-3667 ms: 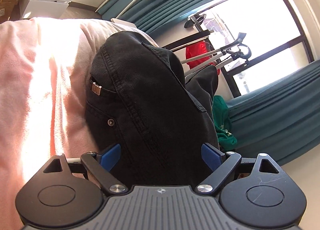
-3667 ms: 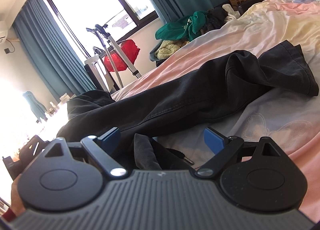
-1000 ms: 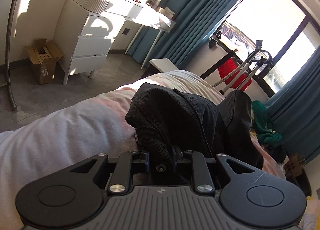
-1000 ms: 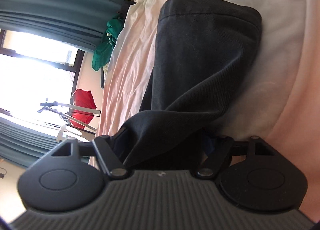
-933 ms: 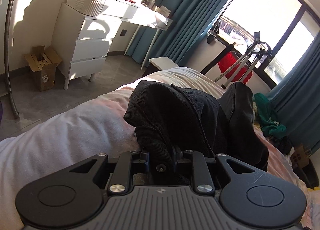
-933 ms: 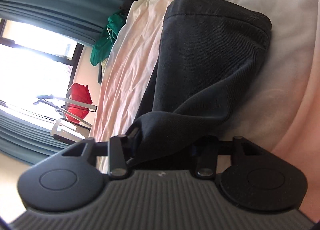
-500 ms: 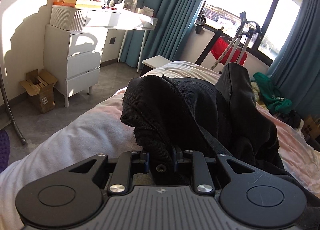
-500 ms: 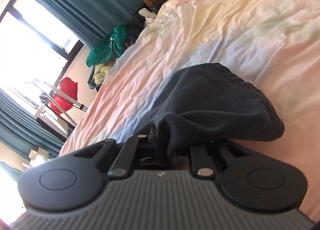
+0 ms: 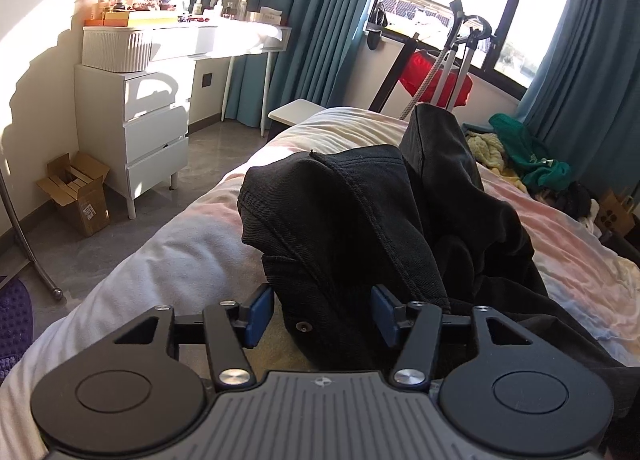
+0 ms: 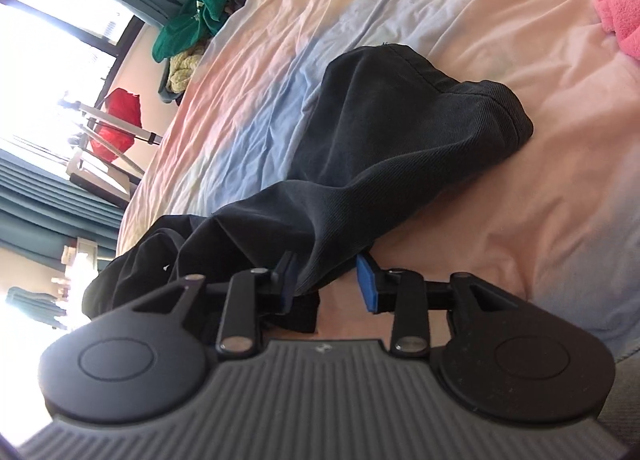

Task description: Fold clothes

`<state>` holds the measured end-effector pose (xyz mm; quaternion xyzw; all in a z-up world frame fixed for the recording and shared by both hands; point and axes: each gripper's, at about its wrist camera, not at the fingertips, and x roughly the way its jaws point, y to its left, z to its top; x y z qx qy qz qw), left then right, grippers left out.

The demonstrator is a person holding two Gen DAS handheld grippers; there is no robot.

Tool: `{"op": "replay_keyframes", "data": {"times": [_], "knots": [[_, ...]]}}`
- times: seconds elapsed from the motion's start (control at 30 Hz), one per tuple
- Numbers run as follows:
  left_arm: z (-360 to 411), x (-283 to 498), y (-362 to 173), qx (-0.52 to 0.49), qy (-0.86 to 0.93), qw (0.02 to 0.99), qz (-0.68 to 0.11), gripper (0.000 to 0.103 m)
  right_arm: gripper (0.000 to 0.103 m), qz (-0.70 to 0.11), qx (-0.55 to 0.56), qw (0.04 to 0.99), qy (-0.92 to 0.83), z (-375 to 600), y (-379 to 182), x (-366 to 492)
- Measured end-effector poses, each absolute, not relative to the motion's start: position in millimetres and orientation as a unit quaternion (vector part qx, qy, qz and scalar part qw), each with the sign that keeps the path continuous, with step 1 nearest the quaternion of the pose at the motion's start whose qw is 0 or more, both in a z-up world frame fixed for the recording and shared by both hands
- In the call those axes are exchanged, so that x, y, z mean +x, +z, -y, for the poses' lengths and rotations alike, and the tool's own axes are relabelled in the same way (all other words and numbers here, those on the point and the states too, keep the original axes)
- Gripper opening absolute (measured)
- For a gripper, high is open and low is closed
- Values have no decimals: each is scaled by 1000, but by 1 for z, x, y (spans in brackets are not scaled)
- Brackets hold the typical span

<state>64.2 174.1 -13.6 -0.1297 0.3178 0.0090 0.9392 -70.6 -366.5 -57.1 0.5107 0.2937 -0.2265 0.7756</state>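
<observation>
Black trousers [image 9: 360, 228] are seen heaped on a pastel bedsheet [image 10: 520, 188]. The left gripper [image 9: 322, 314] is held apart around the waistband. The right gripper [image 10: 326, 282] is likewise spread, the trouser leg stretching away toward one o'clock.

Black jeans [image 9: 360, 228] are lying bunched on the bed, waistband end heaped, button facing up, seams showing. One dark trouser leg [image 10: 400, 148] is stretching across the sheet, its hemmed cuff lying flat.

A home bedroom: a made bed [image 9: 192, 236], white drawers [image 9: 156, 136], and teal curtains [image 9: 320, 20].
</observation>
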Motion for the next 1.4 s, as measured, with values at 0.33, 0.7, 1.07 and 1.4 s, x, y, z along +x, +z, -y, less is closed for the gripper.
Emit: {"op": "replay_keyframes", "data": {"times": [0.33, 0.7, 1.07, 1.4], "knots": [[-153, 27, 18, -91, -38, 966, -238, 83, 76, -248, 435, 842, -199, 358, -22, -61], [-82, 56, -17, -77, -114, 955, -263, 82, 76, -356, 335, 869, -79, 352, -60, 140], [-55, 103, -52, -60, -139, 952, -265, 80, 73, -470, 225, 854, -3, 327, -95, 294], [-61, 111, -58, -76, -142, 948, -275, 80, 64, -555, 92, 822, 87, 292, -122, 317]]}}
